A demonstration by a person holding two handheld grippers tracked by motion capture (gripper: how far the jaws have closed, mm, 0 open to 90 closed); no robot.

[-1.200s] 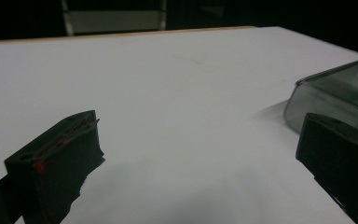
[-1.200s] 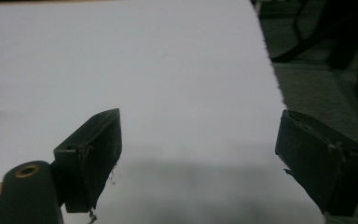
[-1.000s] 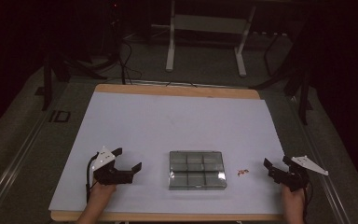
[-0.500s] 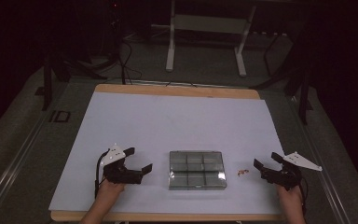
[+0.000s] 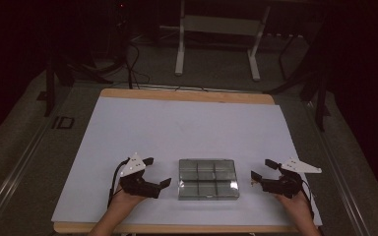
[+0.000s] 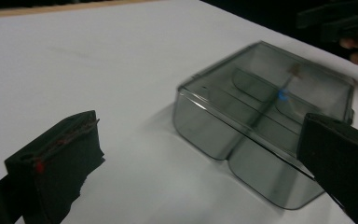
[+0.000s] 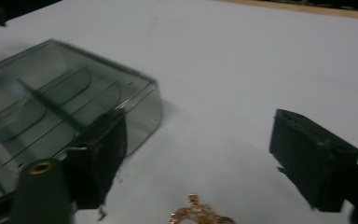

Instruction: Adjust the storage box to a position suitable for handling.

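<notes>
As both grippers flanked the smoky clear compartment box, jaws on the left gripper and right gripper stood spread wide, grasping nothing. Box sat closed near the table's front edge, centre, between the two. Risk, in my judgement: lid is slick plastic w/ rounded corners; an off-centre pinch could skid the box or pop it askew. Small gold trinket lay loose on the table just beside the right gripper, apt to be swept off. Contents: compartments looked mostly empty; a small blue speck inside, unidentifiable.
</notes>
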